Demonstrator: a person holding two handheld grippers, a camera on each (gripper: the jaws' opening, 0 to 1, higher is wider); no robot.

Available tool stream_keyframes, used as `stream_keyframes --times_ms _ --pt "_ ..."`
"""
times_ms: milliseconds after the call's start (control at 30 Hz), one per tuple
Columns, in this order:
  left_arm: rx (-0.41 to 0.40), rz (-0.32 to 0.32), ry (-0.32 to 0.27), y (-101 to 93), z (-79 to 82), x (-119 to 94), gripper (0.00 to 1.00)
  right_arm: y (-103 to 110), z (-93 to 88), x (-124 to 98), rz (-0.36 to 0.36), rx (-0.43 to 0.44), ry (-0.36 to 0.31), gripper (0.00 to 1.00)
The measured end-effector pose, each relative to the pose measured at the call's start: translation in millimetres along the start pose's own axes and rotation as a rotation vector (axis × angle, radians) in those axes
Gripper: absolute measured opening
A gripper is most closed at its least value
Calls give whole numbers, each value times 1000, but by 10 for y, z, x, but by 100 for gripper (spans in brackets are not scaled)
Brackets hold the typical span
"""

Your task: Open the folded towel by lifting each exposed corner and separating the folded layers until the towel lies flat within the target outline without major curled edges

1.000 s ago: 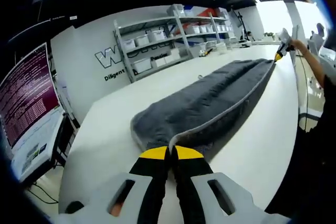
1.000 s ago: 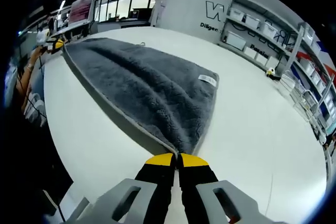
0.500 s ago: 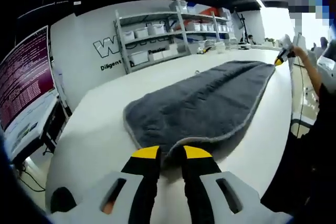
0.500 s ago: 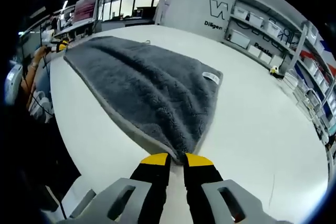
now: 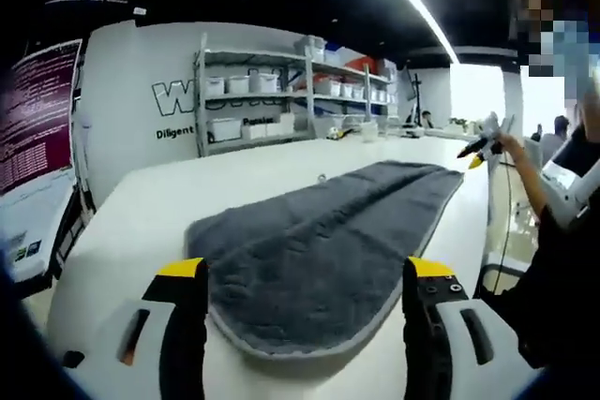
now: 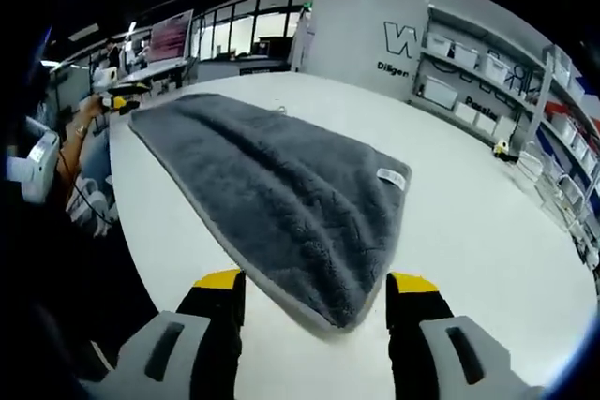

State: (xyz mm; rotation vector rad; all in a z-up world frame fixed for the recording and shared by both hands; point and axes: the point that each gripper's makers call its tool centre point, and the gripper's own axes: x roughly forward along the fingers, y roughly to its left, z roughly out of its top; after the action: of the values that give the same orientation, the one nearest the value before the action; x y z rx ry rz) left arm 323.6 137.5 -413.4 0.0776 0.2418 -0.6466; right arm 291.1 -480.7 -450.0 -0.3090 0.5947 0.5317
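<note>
Both grippers stand with jaws spread wide and nothing held between them. The left gripper (image 5: 298,274) sits at one end of the grey towel (image 5: 323,241), whose near rounded corner lies flat on the white table (image 5: 169,199) between the yellow-tipped jaws without touching either. From there the towel's long axis runs straight ahead toward the right gripper (image 5: 476,149), far off at the opposite end in a person's hand (image 5: 511,145). In the right gripper view, the right gripper (image 6: 317,297) likewise straddles a towel (image 6: 272,199) corner, and the cloth stretches away toward the far left gripper (image 6: 120,100). A small white label (image 6: 391,176) lies on the edge ahead of the right-hand jaw.
</note>
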Motion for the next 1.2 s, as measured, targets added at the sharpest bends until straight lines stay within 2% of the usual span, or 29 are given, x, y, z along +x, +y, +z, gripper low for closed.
stream_keyframes --times_ms 100,167,267,333,367,567,633,700,767,867,933,1033,1200 --pt "-27 6 -21 34 60 118 92 -18 111 60 4 52 -36 87" --pt "-38 13 -25 78 75 201 95 -40 144 103 0 63 -41 94" --pt "-66 42 -21 212 73 328 99 -144 139 177 -55 51 -16 99" --pt "-67 74 -64 317 141 376 99 -189 162 220 -58 55 -22 99" --pt "-63 113 -118 420 234 402 99 -217 198 253 -53 79 -38 99" --pt "-143 104 -143 615 351 515 99 -318 321 412 -54 93 -43 99" --pt "-123 124 -107 685 327 566 99 -338 388 450 -48 98 -50 99" --pt "-52 148 -24 787 280 630 99 -373 514 507 -37 114 -73 98" --pt "-13 169 10 858 298 704 99 -411 609 560 -35 117 -79 96" --pt "-23 156 7 911 383 826 99 -473 747 644 -40 116 -88 91" --pt "-33 146 10 952 434 921 95 -517 826 706 -42 116 -85 88" --pt "-15 132 92 1042 389 1067 87 -561 920 792 -50 111 -77 86" --pt "-11 119 93 1150 450 1277 75 -616 1130 927 -43 113 -95 77"
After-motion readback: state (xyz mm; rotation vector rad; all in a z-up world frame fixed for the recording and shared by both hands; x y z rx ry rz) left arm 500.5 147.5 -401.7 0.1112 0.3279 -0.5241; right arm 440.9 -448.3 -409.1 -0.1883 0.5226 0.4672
